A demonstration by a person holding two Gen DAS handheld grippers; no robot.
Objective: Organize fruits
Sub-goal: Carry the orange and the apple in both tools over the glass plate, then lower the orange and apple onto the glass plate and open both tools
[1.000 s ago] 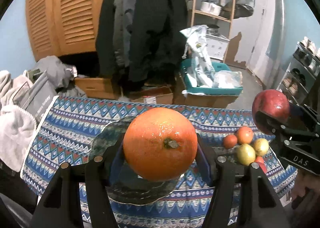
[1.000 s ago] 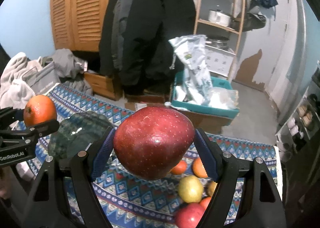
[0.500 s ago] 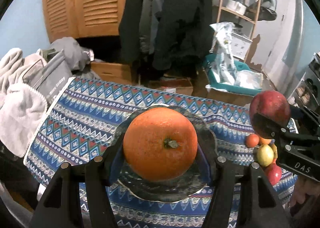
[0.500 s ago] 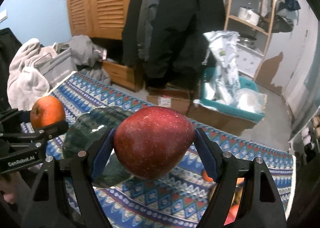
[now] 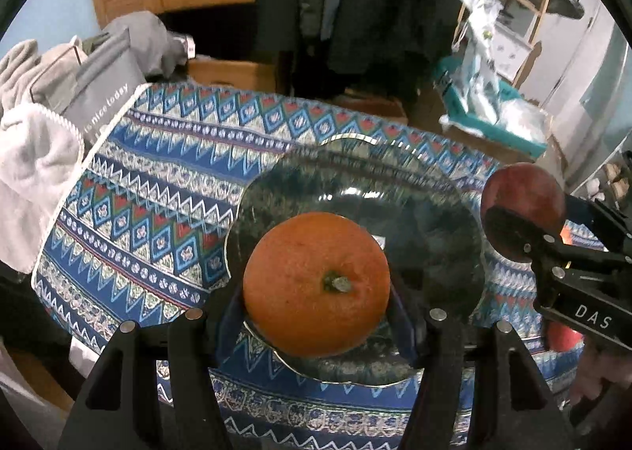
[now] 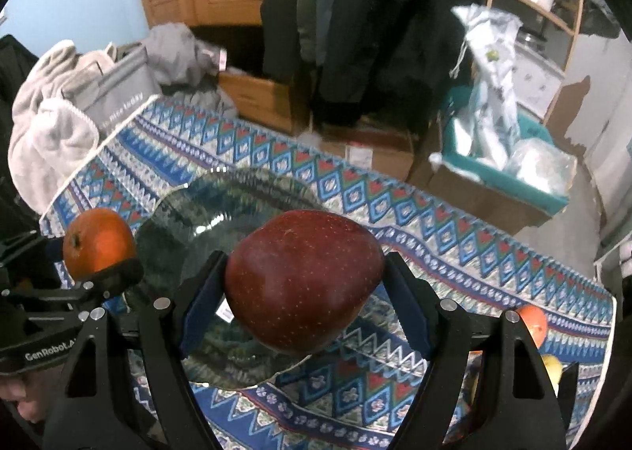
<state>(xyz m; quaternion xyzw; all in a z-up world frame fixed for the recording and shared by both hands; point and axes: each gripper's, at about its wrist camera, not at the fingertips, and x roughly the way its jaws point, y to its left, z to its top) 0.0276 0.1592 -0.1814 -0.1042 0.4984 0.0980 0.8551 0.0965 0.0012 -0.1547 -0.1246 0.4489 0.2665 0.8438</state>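
My left gripper (image 5: pixel 316 315) is shut on an orange (image 5: pixel 316 284) and holds it above the near part of a dark green glass plate (image 5: pixel 430 213). My right gripper (image 6: pixel 304 292) is shut on a red apple (image 6: pixel 304 280) and holds it above the plate's right side (image 6: pixel 221 205). The apple also shows in the left wrist view (image 5: pixel 521 209), at the plate's right edge. The orange also shows in the right wrist view (image 6: pixel 98 242), at the left. The plate lies on a blue patterned cloth (image 5: pixel 158 193).
Several small fruits lie on the cloth at the far right (image 6: pixel 533 323). A white towel (image 5: pixel 31 173) and a grey bag (image 5: pixel 106 94) sit left of the cloth. Cardboard boxes (image 6: pixel 375 150) and a teal bin (image 6: pixel 513 173) stand on the floor behind.
Both grippers have moved left and tilted down, so the plate now lies under the orange and the apple. The loose fruits have slid out to the right edge of view.
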